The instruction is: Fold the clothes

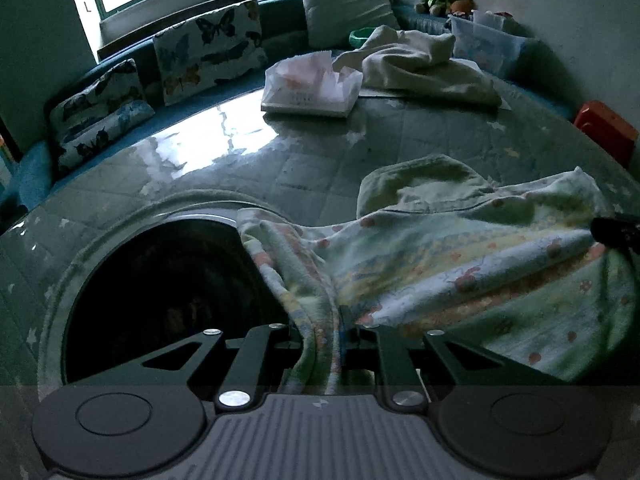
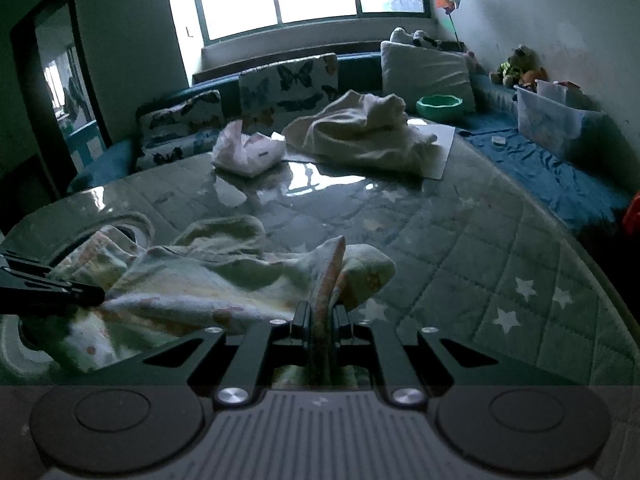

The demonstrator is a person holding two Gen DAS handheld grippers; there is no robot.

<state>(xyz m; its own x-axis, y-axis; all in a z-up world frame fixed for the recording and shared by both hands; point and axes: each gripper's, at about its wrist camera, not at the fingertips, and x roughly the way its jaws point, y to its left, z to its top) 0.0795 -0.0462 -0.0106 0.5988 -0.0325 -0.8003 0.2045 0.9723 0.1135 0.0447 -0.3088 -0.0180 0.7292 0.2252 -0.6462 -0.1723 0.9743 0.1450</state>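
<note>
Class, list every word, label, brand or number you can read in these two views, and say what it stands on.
None can be read.
Tissue pack: faint print on its front, too blurred to read.
Same pack in the right wrist view: a small dark mark, too small to read.

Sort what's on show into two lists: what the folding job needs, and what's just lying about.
Job:
printed cloth
left gripper, shut on it
right gripper, shut on it
cream cloth, likely next

Lying about:
tissue pack
butterfly cushions
green bowl
plastic bin
soft toys
</note>
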